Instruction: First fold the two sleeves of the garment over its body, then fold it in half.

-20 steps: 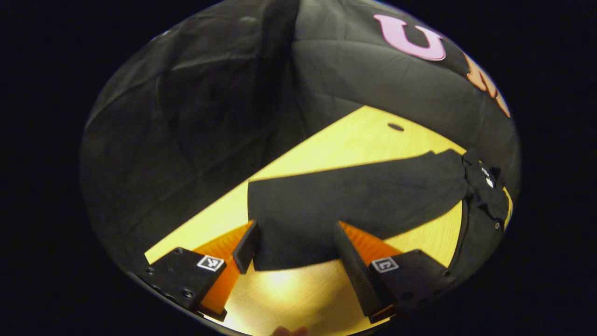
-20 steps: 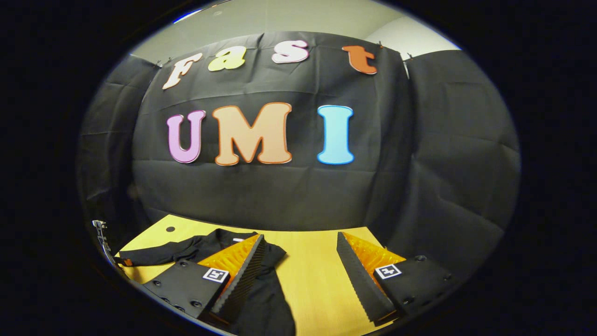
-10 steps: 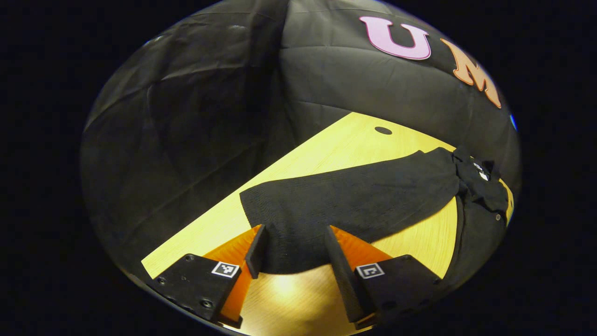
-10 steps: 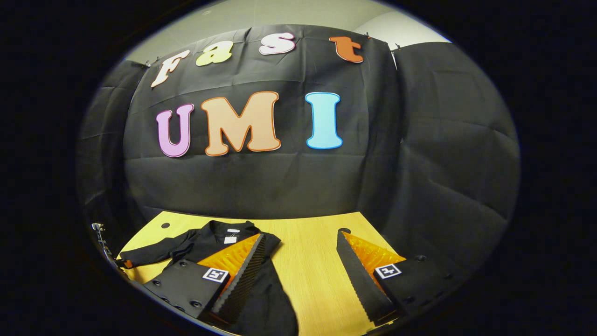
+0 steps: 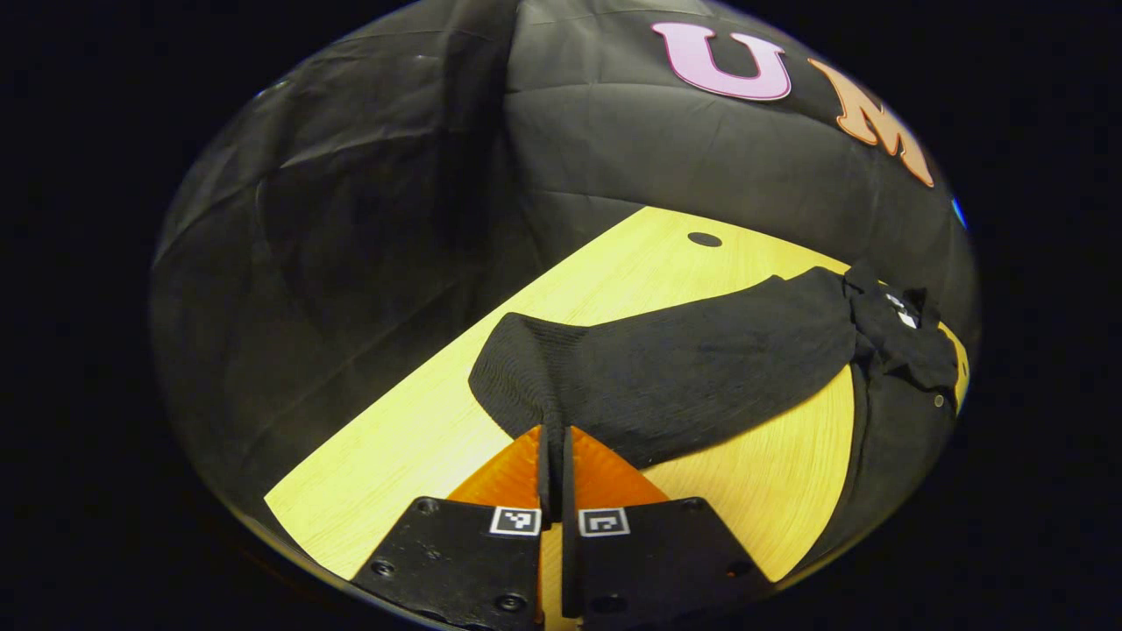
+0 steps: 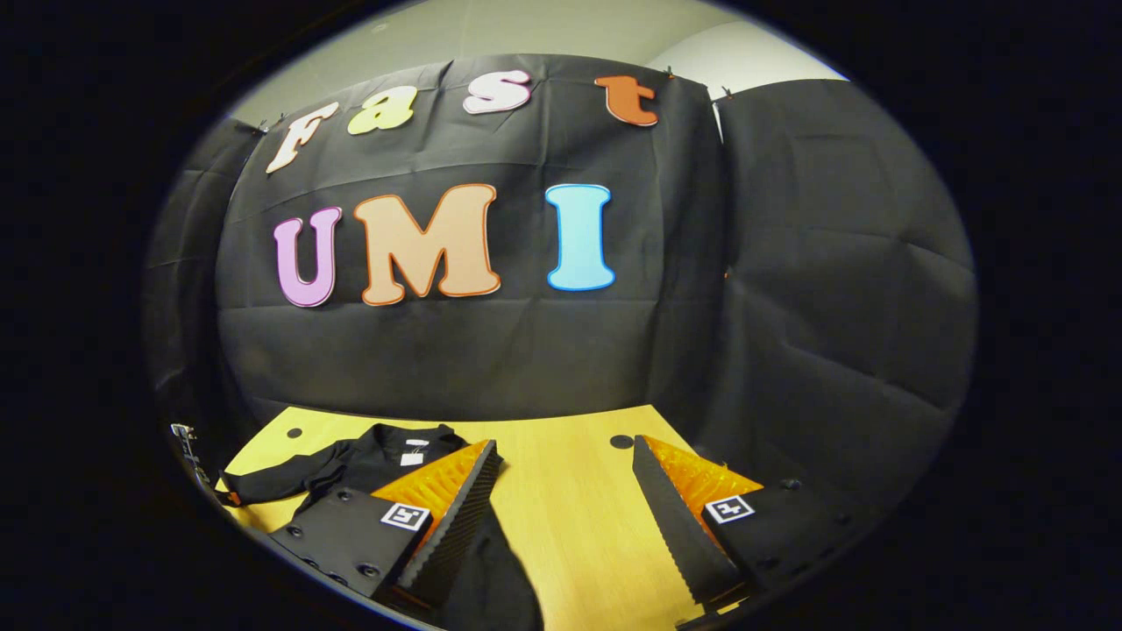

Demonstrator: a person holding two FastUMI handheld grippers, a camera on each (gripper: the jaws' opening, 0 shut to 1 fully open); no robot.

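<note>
A black garment lies on a yellow wooden table (image 5: 412, 438). In the left gripper view its long sleeve (image 5: 701, 359) stretches from the collar area (image 5: 903, 333) toward me, and my left gripper (image 5: 552, 438) is shut on the sleeve's cuff end, which bunches up at the fingertips. In the right gripper view the garment's collar with a white tag (image 6: 408, 451) lies at the left, with the body (image 6: 491, 587) running under my left finger. My right gripper (image 6: 565, 460) stands open above the table, nothing between its fingers.
The table (image 6: 570, 508) has a small dark hole near each far corner (image 5: 704, 238) (image 6: 621, 441). Black cloth walls close in the far and side edges. Bare wood (image 6: 578, 526) lies to the right of the garment.
My left gripper has closed its fingers on the sleeve's cuff, and the cloth there has puckered upward. The right gripper stayed open and has shifted slightly to the right.
</note>
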